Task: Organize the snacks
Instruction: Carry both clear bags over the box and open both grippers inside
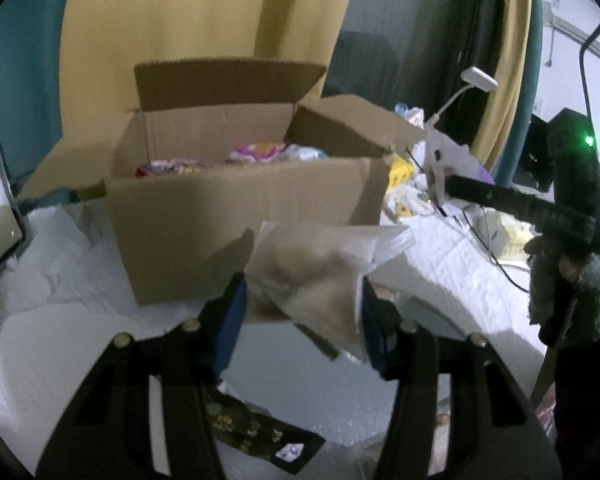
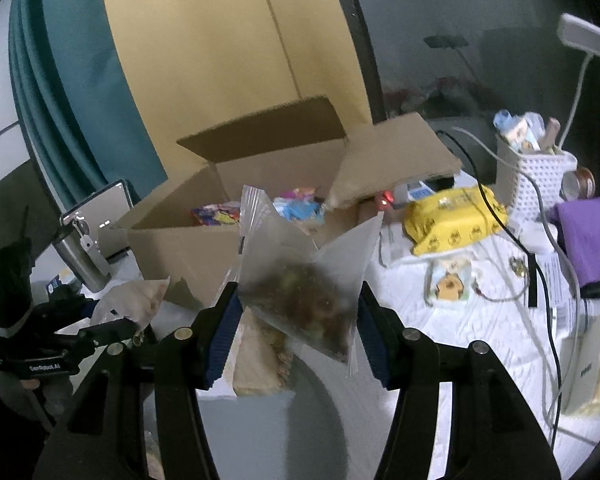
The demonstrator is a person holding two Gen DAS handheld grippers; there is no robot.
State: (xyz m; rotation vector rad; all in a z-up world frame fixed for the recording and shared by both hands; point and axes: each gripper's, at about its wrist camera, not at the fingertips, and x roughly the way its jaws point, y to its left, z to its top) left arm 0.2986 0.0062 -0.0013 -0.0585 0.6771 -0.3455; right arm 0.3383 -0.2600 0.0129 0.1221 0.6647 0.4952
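Holding two clear snack bags: your left gripper point(image 1: 302, 300) fingers clamp the pale bag point(image 1: 320, 276), right gripper point(image 2: 298, 308) fingers clamp the dark bag point(image 2: 308, 292). Box point(image 1: 236, 204) mid-frame, beyond both. Risk: slick film slipping out, or bag snagging box flap.

Snack packets point(image 1: 260, 156) in cardboard box point(image 1: 236, 216) blurred, half-hidden behind its front wall.
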